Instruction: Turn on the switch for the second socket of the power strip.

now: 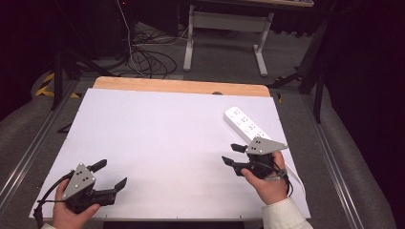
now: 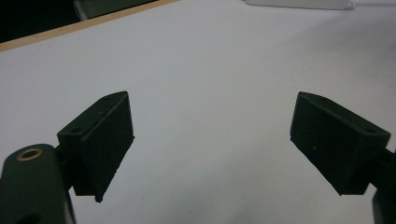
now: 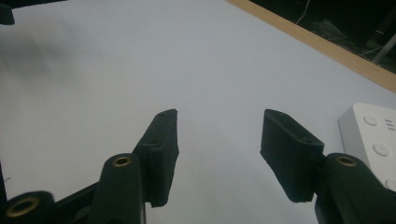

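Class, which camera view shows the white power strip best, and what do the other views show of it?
The high view: the whole power strip lies on the white table's right side. The right gripper view catches one end with buttons at its right edge; the left gripper view shows a sliver at the top.

Right hand-held gripper (image 1: pixel 229 154) beside power strip (image 1: pixel 247 125), jaws apart, empty.

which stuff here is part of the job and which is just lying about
Part of the job:
power strip, nearest the right gripper
right gripper, jaws open, nothing between them
left gripper, jaws open and empty

Lying about:
cables on the floor
table frame behind
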Tool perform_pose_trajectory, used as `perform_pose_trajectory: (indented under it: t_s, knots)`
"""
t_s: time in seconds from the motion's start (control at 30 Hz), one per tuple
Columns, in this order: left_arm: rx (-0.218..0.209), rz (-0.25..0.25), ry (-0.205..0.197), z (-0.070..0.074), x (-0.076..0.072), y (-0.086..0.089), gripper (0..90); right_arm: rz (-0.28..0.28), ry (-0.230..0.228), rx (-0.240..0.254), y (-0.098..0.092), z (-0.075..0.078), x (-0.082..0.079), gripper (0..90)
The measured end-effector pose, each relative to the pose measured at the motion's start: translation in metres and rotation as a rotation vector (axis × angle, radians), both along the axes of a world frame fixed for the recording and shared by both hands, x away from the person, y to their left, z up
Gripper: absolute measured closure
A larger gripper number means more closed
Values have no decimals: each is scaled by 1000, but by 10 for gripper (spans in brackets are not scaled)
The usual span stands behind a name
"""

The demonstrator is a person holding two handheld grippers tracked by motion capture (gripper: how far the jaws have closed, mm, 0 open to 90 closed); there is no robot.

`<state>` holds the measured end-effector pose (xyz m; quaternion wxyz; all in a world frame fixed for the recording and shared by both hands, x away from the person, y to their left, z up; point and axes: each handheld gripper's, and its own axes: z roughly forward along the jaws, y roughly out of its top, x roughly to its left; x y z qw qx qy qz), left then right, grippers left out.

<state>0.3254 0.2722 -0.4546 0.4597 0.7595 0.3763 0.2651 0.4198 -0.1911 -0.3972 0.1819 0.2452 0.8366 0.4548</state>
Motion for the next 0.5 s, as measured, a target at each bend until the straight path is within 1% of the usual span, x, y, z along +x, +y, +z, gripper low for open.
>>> perform_pose_trajectory:
  t_s: [0.2, 0.3, 0.37, 0.4, 0.43, 0.47, 0.5]
  knots:
    - [1, 0, -1, 0, 0, 0, 139, -16, -7, 7, -3, 6, 7, 473]
    - [1, 1, -2, 0, 0, 0, 139, -28, -11, -3, -4, 7, 11, 446]
    - [1, 2, -1, 0, 0, 0, 139, -46, -23, -8, -4, 8, 14, 458]
    - [1, 2, -1, 0, 0, 0, 139, -52, -38, -14, -4, 9, 15, 478]
    - [2, 2, -1, 0, 0, 0, 139, -48, -51, -25, -5, 12, 17, 591]
    - [1, 3, -1, 0, 0, 0, 139, -48, -51, -25, -5, 12, 17, 591]
    - [1, 3, -2, 0, 0, 1, 139, -49, -56, -23, -7, 13, 18, 649]
